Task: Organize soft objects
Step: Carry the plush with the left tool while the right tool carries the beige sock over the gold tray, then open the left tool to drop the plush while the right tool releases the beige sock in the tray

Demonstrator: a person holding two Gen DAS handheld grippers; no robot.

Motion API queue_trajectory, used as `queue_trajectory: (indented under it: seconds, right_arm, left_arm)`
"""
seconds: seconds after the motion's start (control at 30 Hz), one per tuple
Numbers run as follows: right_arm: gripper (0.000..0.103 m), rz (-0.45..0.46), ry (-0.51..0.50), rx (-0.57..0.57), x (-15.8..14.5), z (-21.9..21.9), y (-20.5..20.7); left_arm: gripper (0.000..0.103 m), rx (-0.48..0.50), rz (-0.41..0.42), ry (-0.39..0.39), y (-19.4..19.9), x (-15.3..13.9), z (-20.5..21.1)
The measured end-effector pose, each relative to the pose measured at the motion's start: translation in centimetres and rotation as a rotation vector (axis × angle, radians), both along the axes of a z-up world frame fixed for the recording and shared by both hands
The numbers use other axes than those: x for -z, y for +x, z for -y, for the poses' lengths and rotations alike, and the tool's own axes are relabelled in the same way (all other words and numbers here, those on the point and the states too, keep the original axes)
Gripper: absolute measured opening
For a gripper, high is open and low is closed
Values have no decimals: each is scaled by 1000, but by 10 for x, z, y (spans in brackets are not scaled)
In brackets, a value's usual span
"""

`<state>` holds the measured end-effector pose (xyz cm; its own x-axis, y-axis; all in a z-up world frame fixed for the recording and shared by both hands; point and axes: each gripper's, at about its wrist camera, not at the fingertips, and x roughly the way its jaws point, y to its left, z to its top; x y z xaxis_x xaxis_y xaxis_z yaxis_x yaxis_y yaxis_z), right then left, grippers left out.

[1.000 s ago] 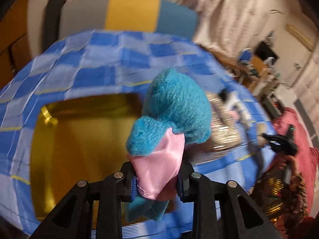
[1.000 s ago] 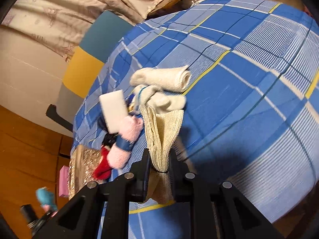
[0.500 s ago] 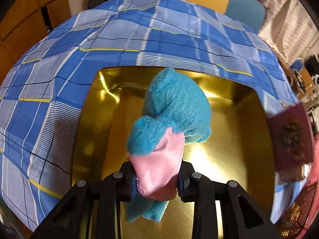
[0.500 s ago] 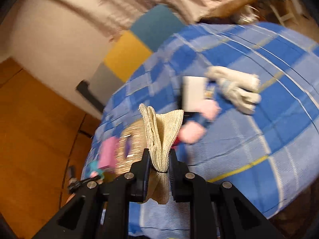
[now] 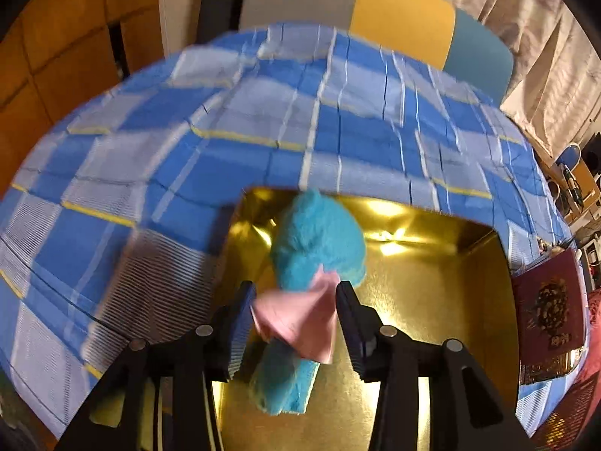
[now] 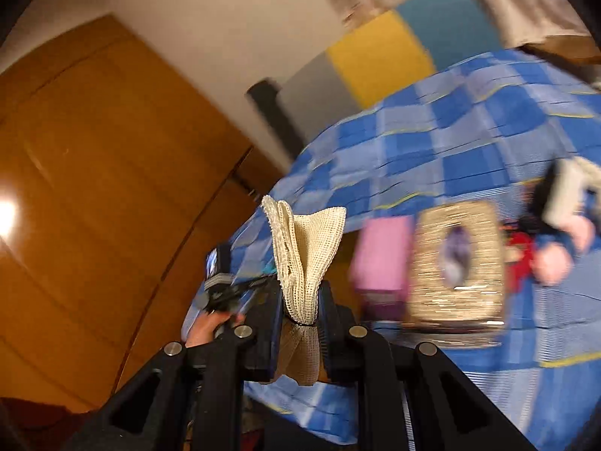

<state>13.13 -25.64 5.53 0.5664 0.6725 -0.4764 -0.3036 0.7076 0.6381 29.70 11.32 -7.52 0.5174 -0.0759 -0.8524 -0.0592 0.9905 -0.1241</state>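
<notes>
A turquoise plush toy with a pink satin patch hangs over the gold tray in the left wrist view. My left gripper has its jaws opening around the toy, whose pink part is loose between the pads. In the right wrist view my right gripper is shut on a folded cream mesh cloth, held in the air above the table's left end. Other soft items, pink, red and white, lie blurred at the far right.
A blue checked cloth covers the table. A maroon booklet lies right of the tray. A pink box and a glittery tissue box stand mid-table. A yellow and teal chair stands behind; wooden panels on the left.
The left gripper's jaws spread apart and the turquoise toy slipped lower over the tray. The right gripper swung up and left with the mesh cloth, away from the soft pile.
</notes>
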Motion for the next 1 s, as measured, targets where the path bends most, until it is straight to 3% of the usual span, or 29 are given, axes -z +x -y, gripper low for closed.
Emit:
queue_trajectory:
  seconds: [0.23,0.47,0.87,0.97,1.0]
  right_arm:
    - [18,-143,-26,-107,51,-91,52]
    - [18,-307,-23,-117,112,-144,110]
    - [19,-389,-170,-17,161,-191,195]
    - [24,-388,-197,17,168,-196,206]
    - [32,-390,-210,18,169,-197,208]
  left_arm:
    - [44,-83,117,-100,-53,-25,-27]
    - [44,-65,117,-153,-96,-11,-20]
    - [44,-121,112,-222,-114,1,-31]
    - [44,-135,99,-232,-115,3,-34]
    - [44,-135,100,-238,-116,3,-35]
